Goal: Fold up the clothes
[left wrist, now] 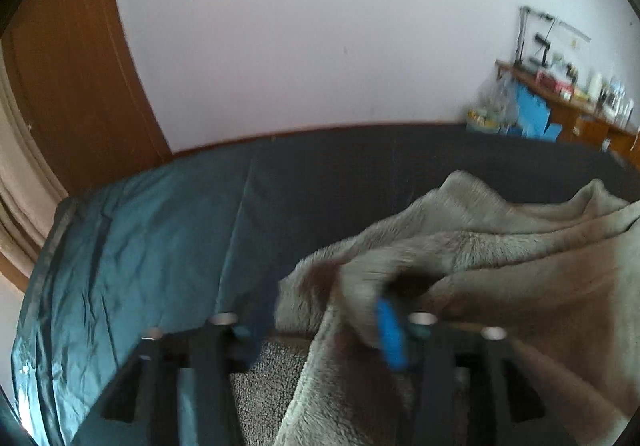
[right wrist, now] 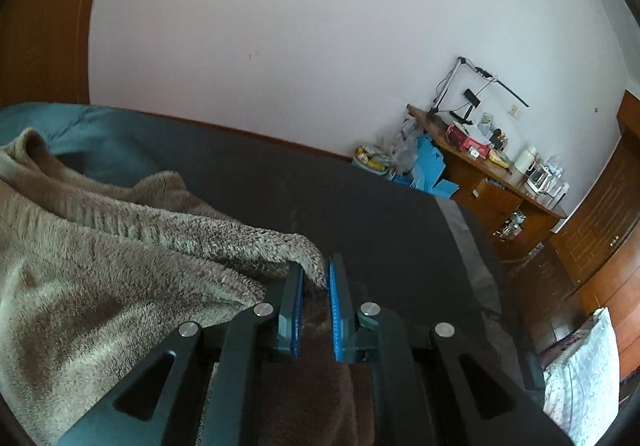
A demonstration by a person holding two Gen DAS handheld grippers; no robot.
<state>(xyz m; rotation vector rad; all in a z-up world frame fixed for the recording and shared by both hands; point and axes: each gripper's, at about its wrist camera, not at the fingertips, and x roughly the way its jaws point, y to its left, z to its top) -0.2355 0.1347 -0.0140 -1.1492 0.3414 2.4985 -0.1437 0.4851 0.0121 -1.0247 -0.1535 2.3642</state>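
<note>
A beige-brown fleece garment [left wrist: 500,254] lies bunched on the bed and drapes toward both grippers. In the left wrist view my left gripper [left wrist: 316,322] has its jaws standing well apart. The fleece hangs over the blue right pad [left wrist: 390,334] and sags into the gap, with no pinch visible. In the right wrist view the same fleece garment [right wrist: 100,266] spreads to the left. My right gripper [right wrist: 316,270] is shut on a corner of its edge, with the pile squeezed between the two blue pads [right wrist: 335,306].
The bed has a dark sheet [left wrist: 360,173] and a teal quilt [left wrist: 140,238] at its left end. A cluttered wooden desk [right wrist: 480,173] stands at the far right by the wall. A patterned pillow [right wrist: 580,366] lies near the right edge, and brown wooden cabinets [right wrist: 592,226] stand behind it.
</note>
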